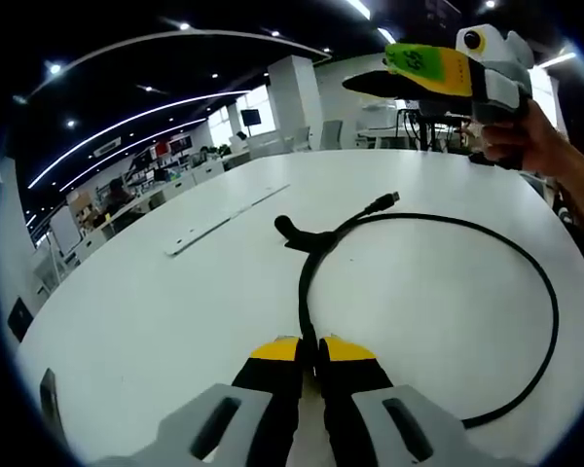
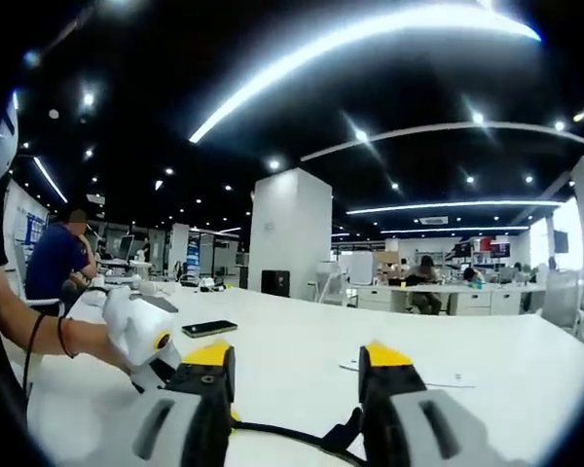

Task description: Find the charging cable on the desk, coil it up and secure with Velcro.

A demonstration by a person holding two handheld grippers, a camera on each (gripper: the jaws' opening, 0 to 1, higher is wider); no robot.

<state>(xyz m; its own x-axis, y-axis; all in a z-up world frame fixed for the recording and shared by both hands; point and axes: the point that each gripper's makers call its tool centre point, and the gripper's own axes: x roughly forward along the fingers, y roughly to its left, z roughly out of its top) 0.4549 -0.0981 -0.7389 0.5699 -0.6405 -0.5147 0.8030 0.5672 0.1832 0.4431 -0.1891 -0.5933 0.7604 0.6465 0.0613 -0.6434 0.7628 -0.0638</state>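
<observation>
On the white surface (image 1: 175, 321): a black charging cable (image 1: 550, 311) lies in one wide, loose loop, its plug end (image 1: 383, 203) pointing away and free of the surface's edges.
Velcro strap: a short black tab (image 1: 290, 230) sits where the cable crosses itself, near the far side of the loop; whether it is fixed to the cable I cannot tell.
Left hand-held gripper (image 1: 310, 348): low over the surface in the left gripper view, jaws narrowed onto a run of the cable that passes between the yellow tips; it looks pinched there.
Right hand-held gripper (image 2: 297, 362): raised off the surface, jaws wide apart and carrying nothing in the right gripper view; in the left gripper view it hangs above the far side of the loop, held by a person's hand (image 1: 526, 146).
Cable in the right gripper view: a dark stretch (image 2: 282, 431) runs along the bottom, just below the open jaws.
Step in hand: judged as the start of coiling, one end anchored, the loop too wide to tie.
Next move calls for: the right hand-held gripper coming down on the far arc and drawing it in toward the anchored end, stacking tighter turns before the strap is wrapped.
Risk: the springy cable may unwind if the pinch slackens.
Background: a phone (image 2: 209, 329) and seated people at far desks.
</observation>
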